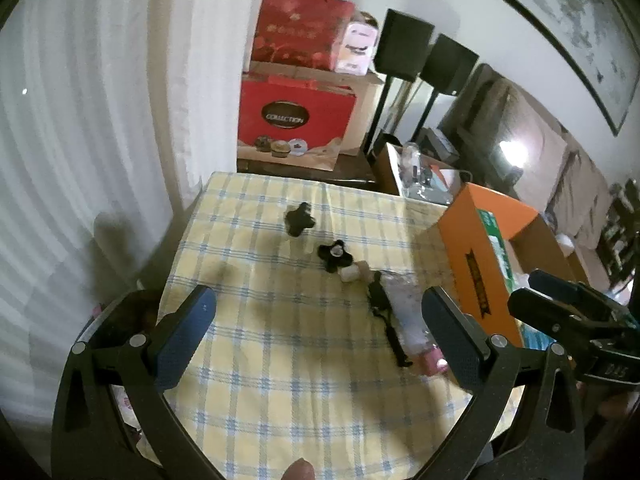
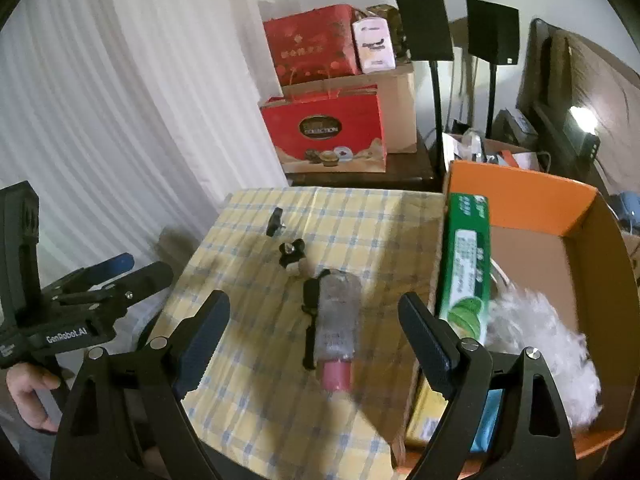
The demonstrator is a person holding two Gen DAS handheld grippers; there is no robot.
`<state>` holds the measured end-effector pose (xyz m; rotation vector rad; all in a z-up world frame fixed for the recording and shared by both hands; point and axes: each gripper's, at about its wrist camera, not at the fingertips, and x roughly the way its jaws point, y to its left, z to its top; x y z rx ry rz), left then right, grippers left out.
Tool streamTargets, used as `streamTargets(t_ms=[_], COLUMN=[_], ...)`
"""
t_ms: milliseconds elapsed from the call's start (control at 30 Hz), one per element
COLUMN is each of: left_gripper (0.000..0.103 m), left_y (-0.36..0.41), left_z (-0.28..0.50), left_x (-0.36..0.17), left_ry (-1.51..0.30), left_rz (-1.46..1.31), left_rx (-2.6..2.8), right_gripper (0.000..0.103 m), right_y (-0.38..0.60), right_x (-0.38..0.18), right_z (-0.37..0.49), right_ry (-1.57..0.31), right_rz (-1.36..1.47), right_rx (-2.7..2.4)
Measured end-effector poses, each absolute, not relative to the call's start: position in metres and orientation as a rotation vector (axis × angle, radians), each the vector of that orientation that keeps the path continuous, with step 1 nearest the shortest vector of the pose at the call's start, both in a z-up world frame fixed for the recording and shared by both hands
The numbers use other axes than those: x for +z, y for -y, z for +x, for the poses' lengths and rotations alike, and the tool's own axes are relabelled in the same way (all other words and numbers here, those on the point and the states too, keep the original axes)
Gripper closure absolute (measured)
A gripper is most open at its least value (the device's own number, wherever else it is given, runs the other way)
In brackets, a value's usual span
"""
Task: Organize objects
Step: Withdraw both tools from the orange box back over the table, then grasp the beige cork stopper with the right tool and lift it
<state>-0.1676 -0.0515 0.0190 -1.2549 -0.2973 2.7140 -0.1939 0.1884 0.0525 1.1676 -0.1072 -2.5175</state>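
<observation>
A clear bottle [image 2: 338, 316] with a pink cap [image 2: 336, 374] lies on the yellow checked tablecloth [image 2: 260, 400], with a black strap-like piece [image 2: 310, 308] along its left side. Beyond them are two black knobs [image 2: 292, 254] [image 2: 276, 220] and a small pale cylinder [image 2: 306, 266]. My right gripper [image 2: 316, 332] hangs open above the bottle without touching it. My left gripper [image 1: 320, 320] is open over bare cloth, left of the bottle [image 1: 412, 320]; the knobs [image 1: 334, 256] [image 1: 300, 220] lie ahead of it. Each gripper shows in the other's view [image 1: 528, 292] [image 2: 136, 268].
An open orange box [image 2: 532, 200] stands at the table's right edge, holding a green carton [image 2: 468, 264], crumpled white plastic [image 2: 540, 332] and other packs. Behind the table are red gift bags [image 2: 324, 136], cardboard boxes and two black speakers [image 2: 424, 24] on stands. White curtains [image 2: 120, 120] hang on the left.
</observation>
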Motion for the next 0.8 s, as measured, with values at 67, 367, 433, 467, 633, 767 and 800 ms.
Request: streamTargets(t_ms=[67, 367, 433, 467, 633, 767, 800], left_gripper=[0.0, 0.0, 0.0, 0.0, 0.001, 0.001, 0.001], left_y=[0.059, 0.089, 0.093, 0.095, 0.099, 0.103, 0.105], left_z=[-0.173, -0.2, -0.206, -0.209, -0.216, -0.219, -0.22], left_x=[0.014, -0.011, -0.017, -0.019, -0.034, -0.048, -0.052], left_ry=[0.305, 0.341, 0.355, 0.363, 0.384, 0.411, 0.414], left_rz=[-1.265, -1.34, -1.358, -1.366, -1.394, -1.425, -1.435], left_rx=[2.722, 2.75, 2.744, 2.739, 2.72, 2.697, 2.696], right_gripper=[0.015, 0.018, 0.018, 0.018, 0.021, 0.027, 0.029], right_y=[-0.181, -0.148, -0.142, -0.139, -0.126, -0.111, -0.109], right_x=[0.047, 0.012, 0.002, -0.002, -0.021, -0.036, -0.038], right_z=[-0.203, -0.243, -0.251, -0.255, -0.276, -0.289, -0.291], right_ry=[0.087, 0.003, -0.006, -0.012, -0.053, -0.099, -0.106], right_rz=[1.177, 1.246, 1.267, 1.276, 1.324, 1.354, 1.359], right_rx=[-2.514, -2.497, -2.486, -2.483, -2.462, -2.432, -2.427])
